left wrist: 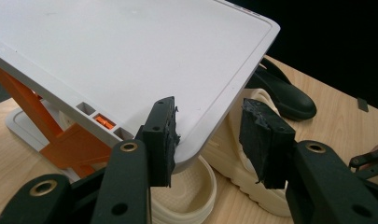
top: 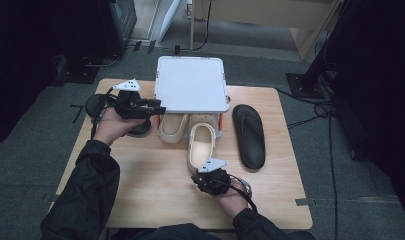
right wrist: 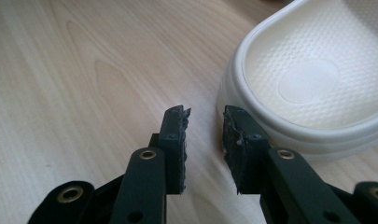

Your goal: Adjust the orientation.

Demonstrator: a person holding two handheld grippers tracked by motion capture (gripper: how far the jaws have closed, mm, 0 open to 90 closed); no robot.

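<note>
While our left gripper (left wrist: pixel 210 140) waits parted at the white rack (left wrist: pixel 130 56) corner (probably steadying it), our right gripper (right wrist: pixel 205 140), released, nears the cream slipper (right wrist: pixel 312 79).

The table (top: pixel 155 185) is lit evenly from above, while the floor and room edges are left dark, nearly black at both sides. Soft shadows are cast under the white tray (top: pixel 191 84). Slight softness is seen throughout. In both gripper views the near jaws are mildly blurred.
</note>
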